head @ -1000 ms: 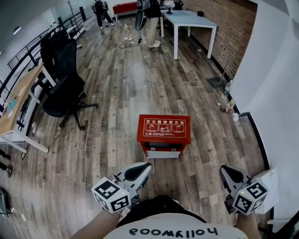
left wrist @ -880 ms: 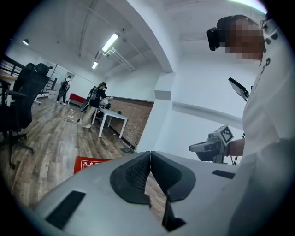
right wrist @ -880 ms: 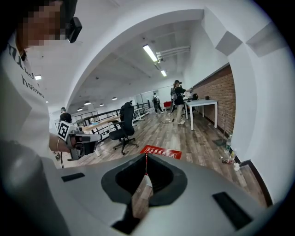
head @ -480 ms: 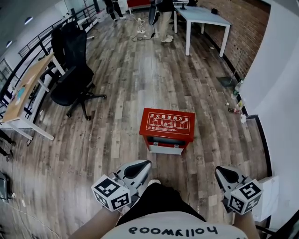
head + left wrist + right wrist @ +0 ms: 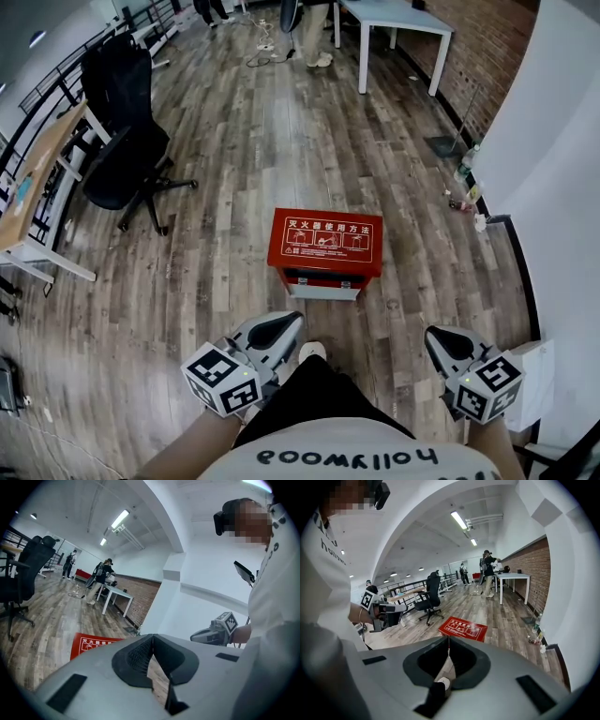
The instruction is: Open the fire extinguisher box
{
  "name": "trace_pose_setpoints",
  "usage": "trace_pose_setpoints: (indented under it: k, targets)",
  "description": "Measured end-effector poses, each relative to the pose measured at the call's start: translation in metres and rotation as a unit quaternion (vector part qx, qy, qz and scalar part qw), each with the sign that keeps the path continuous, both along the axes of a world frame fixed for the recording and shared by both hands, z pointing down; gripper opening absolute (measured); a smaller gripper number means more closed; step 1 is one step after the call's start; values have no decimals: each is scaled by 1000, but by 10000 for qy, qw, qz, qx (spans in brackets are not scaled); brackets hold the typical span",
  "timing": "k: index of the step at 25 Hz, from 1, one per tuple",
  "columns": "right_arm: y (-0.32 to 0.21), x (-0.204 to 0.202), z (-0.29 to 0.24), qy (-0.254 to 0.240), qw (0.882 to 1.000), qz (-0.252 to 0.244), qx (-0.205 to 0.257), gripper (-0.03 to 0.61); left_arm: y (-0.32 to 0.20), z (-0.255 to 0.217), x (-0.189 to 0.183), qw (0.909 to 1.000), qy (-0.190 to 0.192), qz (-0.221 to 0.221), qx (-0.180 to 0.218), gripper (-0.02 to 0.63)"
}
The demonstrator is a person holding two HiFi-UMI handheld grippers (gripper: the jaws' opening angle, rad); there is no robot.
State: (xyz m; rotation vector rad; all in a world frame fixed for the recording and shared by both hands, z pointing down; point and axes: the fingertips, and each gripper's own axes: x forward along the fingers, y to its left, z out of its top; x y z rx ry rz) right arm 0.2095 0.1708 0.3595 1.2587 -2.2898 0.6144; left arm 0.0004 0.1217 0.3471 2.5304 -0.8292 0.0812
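Head view: left gripper (image 5: pixel 294 322) and right gripper (image 5: pixel 431 335) both pinched closed, empty, fire extinguisher box (image 5: pixel 326 242) untouched ahead.

The left claw (image 5: pixel 153 637) has its jaws pressed together on nothing, the red fire extinguisher box (image 5: pixel 91 645) sits beyond it on the wood floor (image 5: pixel 42 620), and the right claw (image 5: pixel 197 635) is at the right.

The wood-plank floor (image 5: pixel 244 187) is carrying the red fire extinguisher box (image 5: pixel 326 242) near its middle, while a black office chair (image 5: pixel 122 159) and a wooden desk (image 5: pixel 37 187) are standing at the left, a white table (image 5: pixel 398 19) at the far end and small bottles (image 5: pixel 464 183) by the right wall.
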Motion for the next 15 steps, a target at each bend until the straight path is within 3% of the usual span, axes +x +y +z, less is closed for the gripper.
trace_pose_setpoints:
  k: [7,15]
  targets:
    - [-35,-17,4,-108,9999,8,-99,11,-35,-2,-12,10000,-39,52,-15,8]
    - [-113,-34,-14,-343,9994,38,82,11,-99,-10,-23,9999,-7,99,43,6]
